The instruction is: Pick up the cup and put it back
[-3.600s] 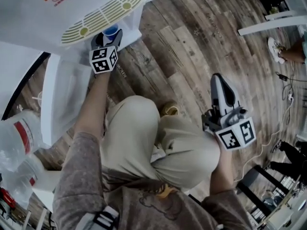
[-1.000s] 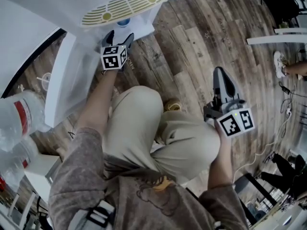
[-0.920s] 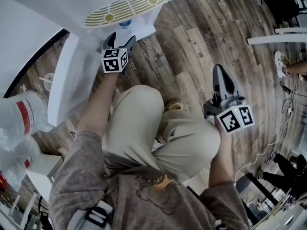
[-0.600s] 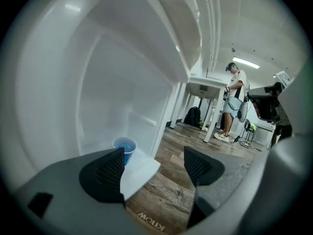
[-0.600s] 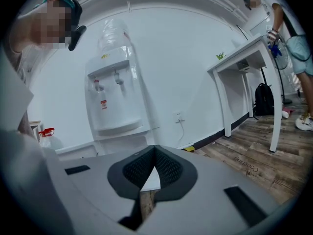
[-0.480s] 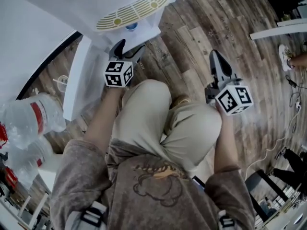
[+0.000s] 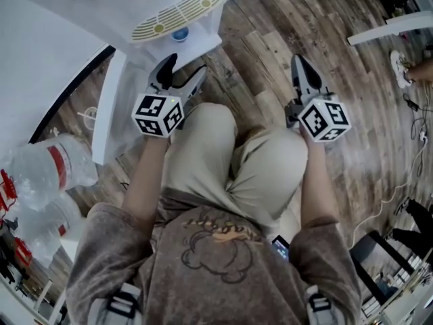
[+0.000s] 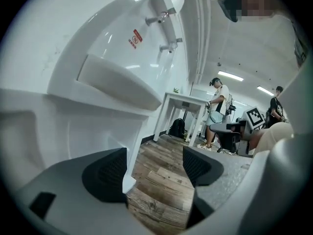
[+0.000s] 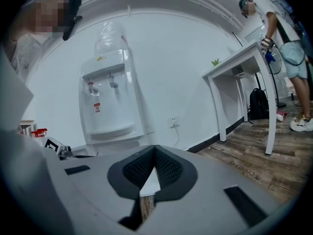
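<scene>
Head view shows the cup [image 7: 179, 34] in the water dispenser's [image 7: 81, 5] bay, near our left gripper [image 7: 186, 65], whose jaws are apart and empty. Our right gripper [image 7: 298, 66] is clenched on nothing. We should approach level and straddle the cup squarely.

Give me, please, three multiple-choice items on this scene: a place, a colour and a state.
1. Where is the cup? A between the left gripper's jaws; B at the water dispenser, by its slotted tray; C out of view.
2. What colour is it? A red; B blue; C green.
3. How do the left gripper's jaws stand? A apart, empty; B shut on the cup; C shut, empty.
Answers: B, it shows at the tray's edge; B, its rim is blue; A, only floor shows between them.
</scene>
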